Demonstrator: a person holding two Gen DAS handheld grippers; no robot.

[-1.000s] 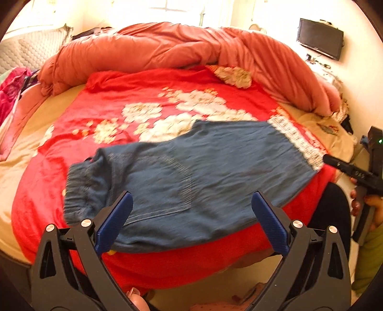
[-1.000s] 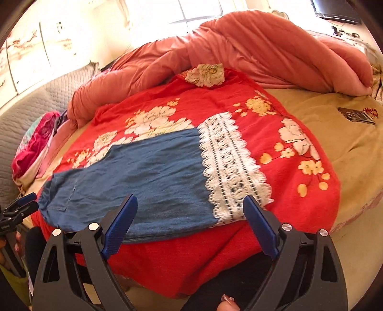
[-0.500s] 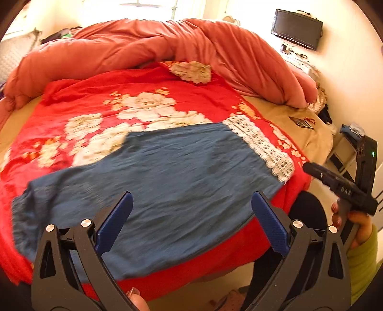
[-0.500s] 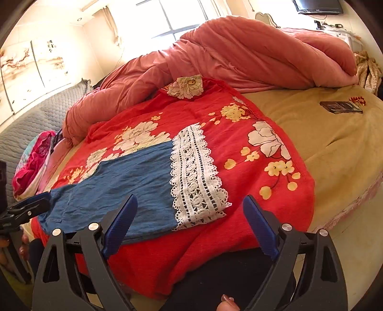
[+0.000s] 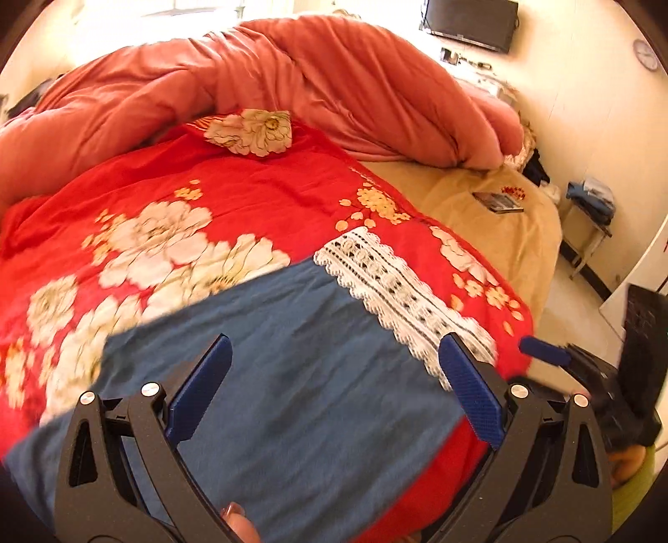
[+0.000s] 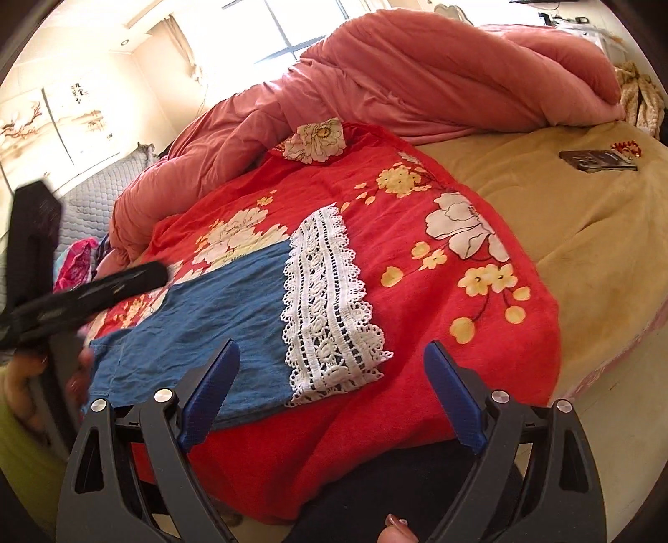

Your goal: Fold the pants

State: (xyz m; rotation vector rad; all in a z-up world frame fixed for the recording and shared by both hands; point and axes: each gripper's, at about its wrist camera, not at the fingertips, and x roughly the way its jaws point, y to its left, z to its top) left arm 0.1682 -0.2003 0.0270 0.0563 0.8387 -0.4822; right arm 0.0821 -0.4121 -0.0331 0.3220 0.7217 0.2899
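Blue denim pants point(image 5: 292, 376) lie flat on a red floral blanket point(image 5: 259, 200), their white lace cuff point(image 5: 401, 296) at the right end. My left gripper point(image 5: 334, 388) is open and empty, held over the leg part. My right gripper point(image 6: 332, 394) is open and empty, just in front of the lace cuff point(image 6: 330, 309) near the bed's front edge. The pants point(image 6: 208, 330) stretch away to the left in the right wrist view. The waist end is out of view. Each gripper shows at the edge of the other's view: the right one point(image 5: 555, 355), the left one point(image 6: 83, 296).
A pink duvet point(image 5: 313, 83) is heaped at the back of the bed. A tan sheet point(image 6: 584, 234) on the right carries a small dark book point(image 6: 597, 161). A stool point(image 5: 588, 213) and a wall TV point(image 5: 467, 21) stand beyond the bed. Colourful clothes point(image 6: 77, 263) lie far left.
Both grippers have swung right along the pants toward the lace cuff. The waist end has left the left wrist view. Both stay open.
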